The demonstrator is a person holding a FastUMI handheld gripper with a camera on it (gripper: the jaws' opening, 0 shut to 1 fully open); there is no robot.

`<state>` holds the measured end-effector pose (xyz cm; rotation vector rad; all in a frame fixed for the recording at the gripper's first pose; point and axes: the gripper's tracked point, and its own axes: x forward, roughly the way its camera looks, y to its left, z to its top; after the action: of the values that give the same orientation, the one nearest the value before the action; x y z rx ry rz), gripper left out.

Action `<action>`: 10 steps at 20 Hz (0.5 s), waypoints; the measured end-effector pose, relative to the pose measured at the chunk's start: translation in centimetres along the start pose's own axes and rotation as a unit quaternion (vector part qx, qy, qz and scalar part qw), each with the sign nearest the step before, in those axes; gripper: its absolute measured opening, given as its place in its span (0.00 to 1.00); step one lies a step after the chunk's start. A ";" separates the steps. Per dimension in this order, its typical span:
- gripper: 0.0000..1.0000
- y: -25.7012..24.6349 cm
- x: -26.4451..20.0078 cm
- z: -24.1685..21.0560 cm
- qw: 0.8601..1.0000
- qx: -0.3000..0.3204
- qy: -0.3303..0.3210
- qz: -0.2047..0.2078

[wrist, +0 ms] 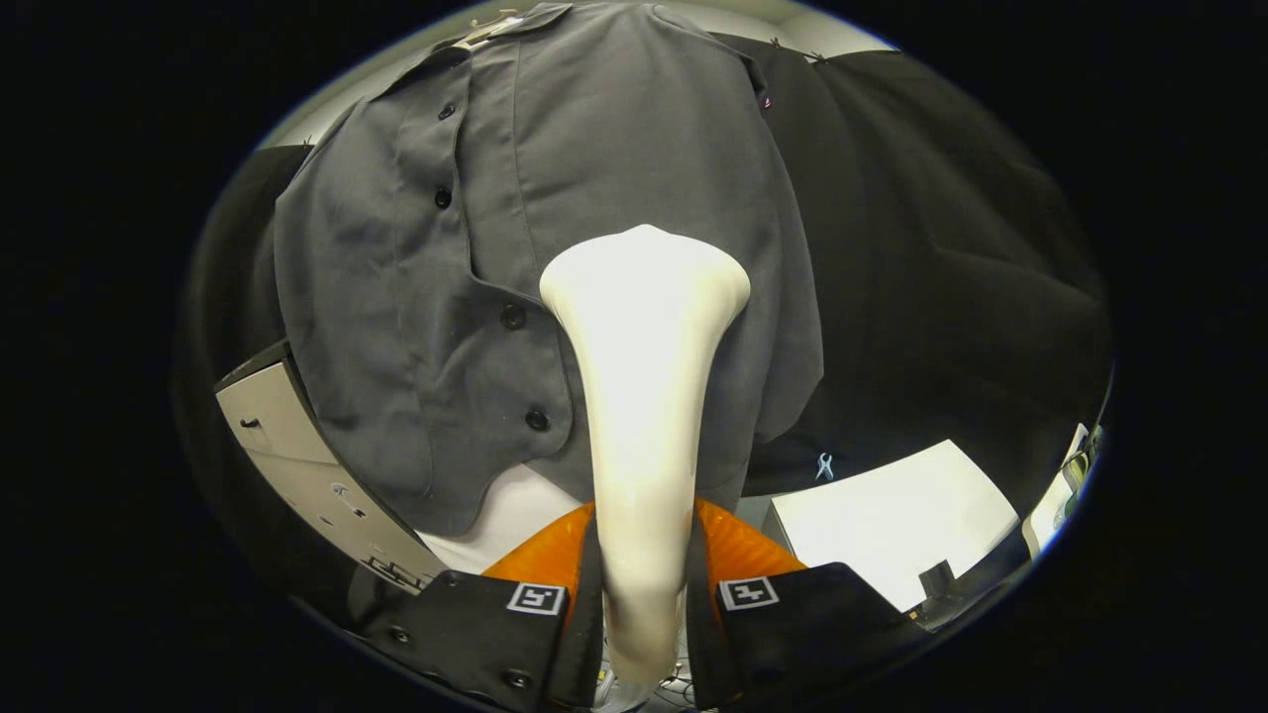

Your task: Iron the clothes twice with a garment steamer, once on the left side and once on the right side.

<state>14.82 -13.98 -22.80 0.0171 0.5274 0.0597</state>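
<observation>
Claw [644,584] clamped on rigid, smooth, likely slippery garment steamer [644,376] handle, head against soft hanging grey shirt [416,297]; grip low on neck.

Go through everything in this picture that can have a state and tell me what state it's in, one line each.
Gripper: shut on the garment steamer's handle, a finger on each side.
Garment steamer: held, its wide head up against the shirt, right of the button row.
Grey shirt: hanging, buttoned, its lower front rumpled near the hem.
Small clip: clipped on the black cloth beside the shirt.
</observation>
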 end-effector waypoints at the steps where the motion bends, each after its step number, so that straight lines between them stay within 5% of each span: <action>1: 0.43 0.0 -0.2 0.0 1.000 0.001 -0.002 0.000; 10: 0.43 0.0 -4.1 1.6 0.999 0.015 -0.033 -0.013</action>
<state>12.12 -14.22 -19.33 0.0410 0.4618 0.0263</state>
